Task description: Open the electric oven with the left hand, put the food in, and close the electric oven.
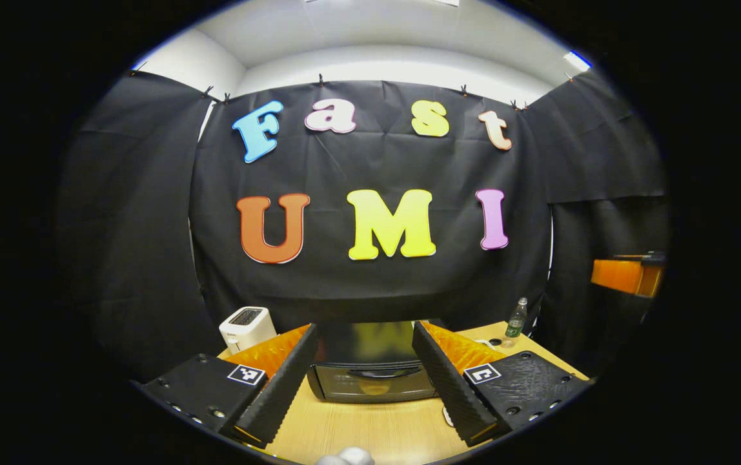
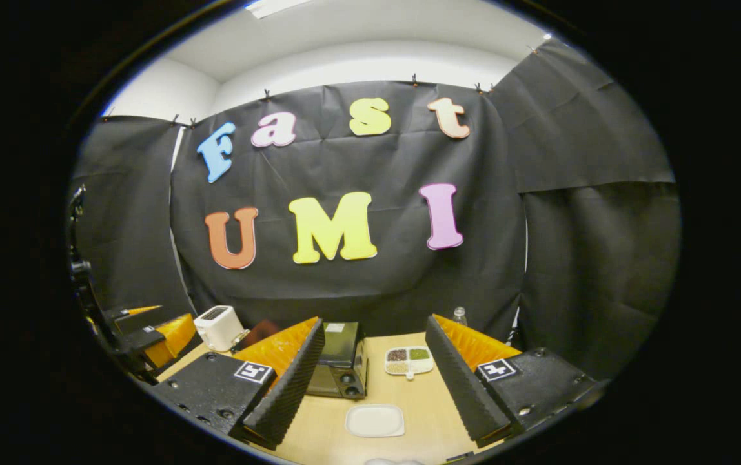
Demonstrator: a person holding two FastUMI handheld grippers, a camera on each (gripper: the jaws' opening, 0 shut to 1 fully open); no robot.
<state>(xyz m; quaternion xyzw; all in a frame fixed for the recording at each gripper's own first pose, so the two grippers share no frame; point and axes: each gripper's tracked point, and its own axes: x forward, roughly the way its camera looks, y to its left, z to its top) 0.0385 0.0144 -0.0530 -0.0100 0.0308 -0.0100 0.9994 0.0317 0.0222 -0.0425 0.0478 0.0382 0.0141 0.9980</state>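
The electric oven (image 1: 370, 371) sat on the wooden tabletop (image 1: 370, 433), near its back edge against the black cloth wall, door shut, dark glass front and curved handle facing the left gripper view. In that view it lay straight ahead, framed between the two fingers of the left hand-held gripper (image 1: 365, 374), which was released: jaws spread wide, nothing between them, not touching the oven. A white toaster (image 1: 247, 327) stood to the oven's left at the back of the tabletop. A small bottle (image 1: 516, 318) with a green label stood to the right, near the cloth. Pale rounded pieces, probably food, showed at the bottom edge of this view; too cropped to tell more.

In the right gripper view the oven (image 2: 339, 361) appeared from an angle, its side with knobs turned toward the camera, partly hidden behind one finger. The right hand-held gripper (image 2: 375, 381) was likewise released, jaws wide apart and empty, held above the tabletop (image 2: 422, 413). Between its fingers lay a white rectangular plate (image 2: 375, 420), bare, in front of the oven. Farther back, just right of the oven, lay a white divided tray (image 2: 409, 361) holding dark, green and pale contents in separate compartments. The toaster (image 2: 218, 327) stood at far left, with the other gripper (image 2: 151, 339) near it at the edge of view.
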